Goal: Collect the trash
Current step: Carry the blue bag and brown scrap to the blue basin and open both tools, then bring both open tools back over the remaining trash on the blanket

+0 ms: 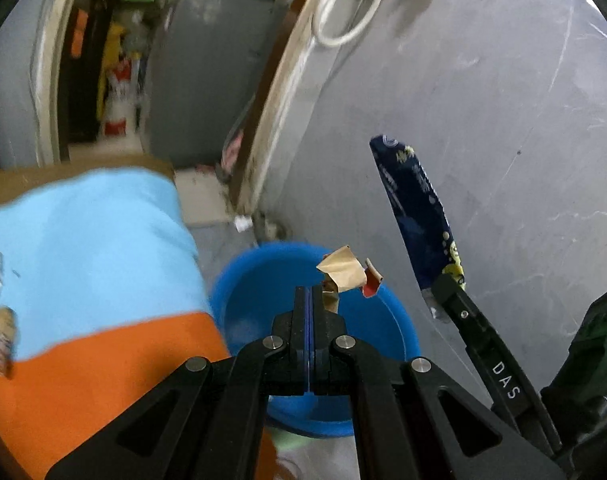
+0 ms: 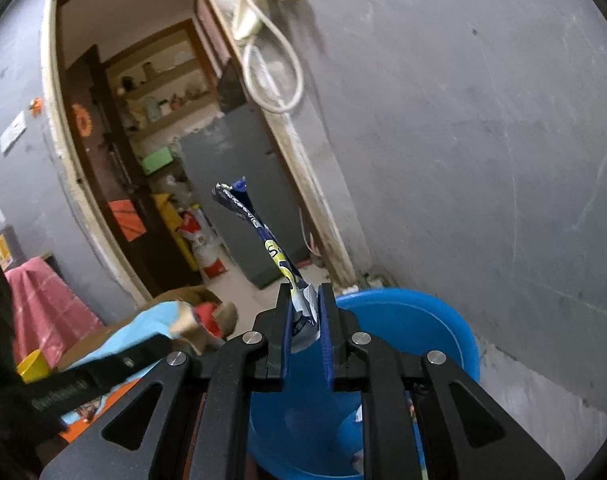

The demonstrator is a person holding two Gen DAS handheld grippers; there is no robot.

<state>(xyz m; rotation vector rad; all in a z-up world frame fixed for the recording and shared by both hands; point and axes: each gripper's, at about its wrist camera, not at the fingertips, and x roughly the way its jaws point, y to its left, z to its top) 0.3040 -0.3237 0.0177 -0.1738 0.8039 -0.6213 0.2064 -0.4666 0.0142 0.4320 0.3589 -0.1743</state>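
Biggest thing in view: grey plastered wall (image 2: 483, 140) w/ an open doorway to a pantry on its left. Below it sits the round blue plastic tub (image 1: 403, 322), the trash bin as I read it, w/ a few scraps already visible at the bottom in the right wrist view. Left of the tub, the bench under a light-blue and orange cloth (image 1: 83, 260) carries more wrappers near its edge.

My right tool (image 2: 305, 308) is pinching the long dark-blue foil snack wrapper w/ yellow print (image 2: 259, 228) by its lower end; the wrapper sticks up and away, above the tub's near rim. My left tool (image 1: 310, 292) has its jaws pressed together, gripping a small crumpled tan-and-red paper scrap (image 1: 345, 274) at the tips, right over the tub's opening.

Step in hand, imo: drop-off. Both pieces are carried to the bin, not yet released. Next move calls for spreading the left jaws first since it's centred over the tub; right tool prob needs a nudge fwd and a tip down so the tall wrapper falls inside, not over the rim.
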